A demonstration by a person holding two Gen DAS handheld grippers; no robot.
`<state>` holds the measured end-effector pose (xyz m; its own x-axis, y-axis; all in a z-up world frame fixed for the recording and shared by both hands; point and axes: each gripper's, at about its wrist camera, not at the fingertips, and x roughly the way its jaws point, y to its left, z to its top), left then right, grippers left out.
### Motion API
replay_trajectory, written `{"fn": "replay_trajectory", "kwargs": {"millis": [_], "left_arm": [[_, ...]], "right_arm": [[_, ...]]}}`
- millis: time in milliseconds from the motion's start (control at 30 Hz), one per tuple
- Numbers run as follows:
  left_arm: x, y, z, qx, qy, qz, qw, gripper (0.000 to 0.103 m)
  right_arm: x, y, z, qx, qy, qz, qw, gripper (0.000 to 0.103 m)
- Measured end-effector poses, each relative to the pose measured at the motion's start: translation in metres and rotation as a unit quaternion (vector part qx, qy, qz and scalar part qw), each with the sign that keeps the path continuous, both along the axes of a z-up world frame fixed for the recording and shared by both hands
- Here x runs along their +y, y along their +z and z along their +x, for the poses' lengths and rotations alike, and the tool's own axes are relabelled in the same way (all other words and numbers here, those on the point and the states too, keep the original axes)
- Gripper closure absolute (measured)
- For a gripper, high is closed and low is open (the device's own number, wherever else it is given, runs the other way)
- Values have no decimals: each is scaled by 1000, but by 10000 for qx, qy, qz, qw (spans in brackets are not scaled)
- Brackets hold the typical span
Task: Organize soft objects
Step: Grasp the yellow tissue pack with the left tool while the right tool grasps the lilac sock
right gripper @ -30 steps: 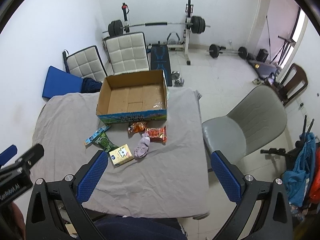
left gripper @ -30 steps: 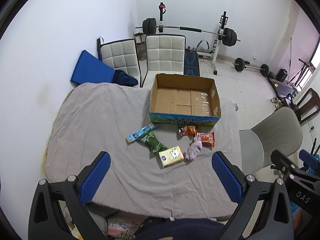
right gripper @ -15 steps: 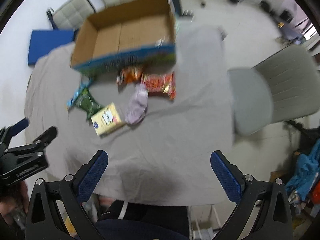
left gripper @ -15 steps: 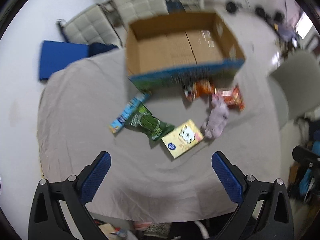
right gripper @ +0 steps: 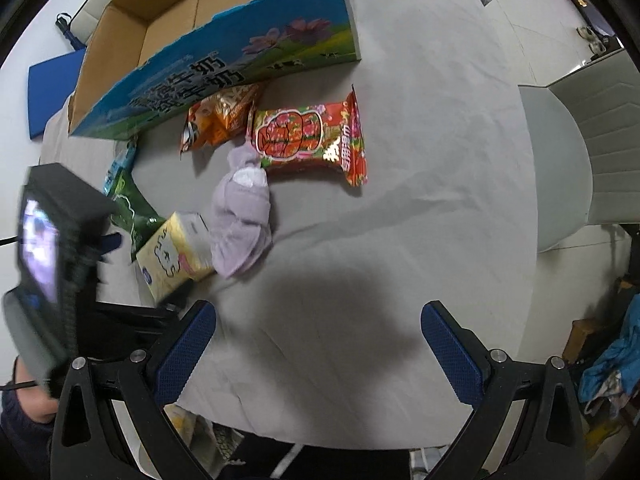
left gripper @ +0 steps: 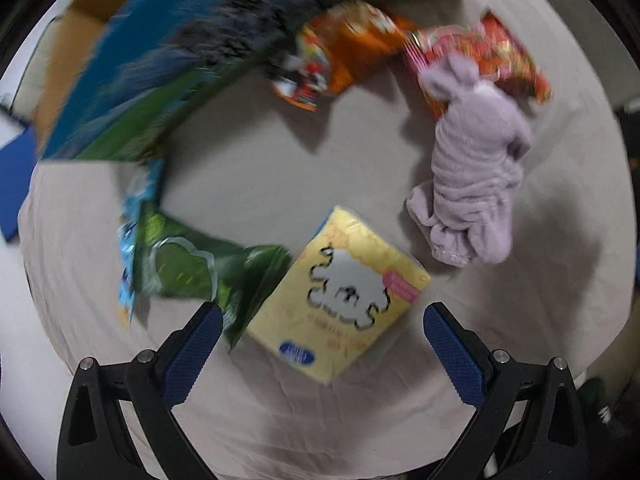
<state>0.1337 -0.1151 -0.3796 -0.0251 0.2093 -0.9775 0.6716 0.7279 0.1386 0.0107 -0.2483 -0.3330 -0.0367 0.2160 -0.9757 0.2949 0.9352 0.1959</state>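
Working left to right across the grey cloth-covered table (right gripper: 420, 208), I have the left gripper (left gripper: 320, 344) spread wide and empty, poised low over the yellow tissue pack printed with a white sheep (left gripper: 344, 296). At far left lies the open cardboard box with a blue and green printed side (right gripper: 224, 68), apparently empty, though the left view of it is blurred. Near it sit a light blue sachet (left gripper: 134, 216) and a dark green foil packet (left gripper: 188, 264), the packet's corner touching the tissue pack. Further right are the orange snack bag (right gripper: 218, 118), the lilac plush towel roll (right gripper: 242, 216) just beside the tissue pack, and the red flowered snack bag (right gripper: 312, 138). My right gripper (right gripper: 318, 346) is also spread, holding nothing, over bare cloth. I judge this the approach for a first pick: next I lower the left fingers (left gripper: 192, 350) astride the tissue pack and squeeze gently, clear of the green packet.
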Motion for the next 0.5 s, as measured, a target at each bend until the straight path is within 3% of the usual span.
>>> {"fn": "replay_trajectory", "kwargs": {"millis": [133, 167, 200, 300, 367, 433, 500], "left_arm": [[-4, -21, 2, 206, -152, 82, 9996, 3], [-4, -26, 2, 296, -122, 14, 9995, 11], [-3, -30, 2, 381, -33, -69, 9992, 21], [5, -32, 2, 352, 401, -160, 9984, 24], [20, -29, 2, 407, 977, -240, 9941, 28], [44, -26, 1, 561, 1881, -398, 9797, 31], [73, -28, -6, 805, 2946, -521, 9508, 33]], "right_arm": [[1, -7, 9, 39, 26, -11, 10000, 0], [1, -7, 9, 40, 18, 1, 10000, 0], [1, -9, 11, 45, 4, 41, 10000, 0], [4, -18, 19, 59, -84, 248, 9996, 0], [6, -23, 22, 54, -117, 320, 9994, 0], [11, -29, 28, 71, -166, 420, 9990, 0], [17, -34, 34, 77, -194, 509, 9985, 0]]}}
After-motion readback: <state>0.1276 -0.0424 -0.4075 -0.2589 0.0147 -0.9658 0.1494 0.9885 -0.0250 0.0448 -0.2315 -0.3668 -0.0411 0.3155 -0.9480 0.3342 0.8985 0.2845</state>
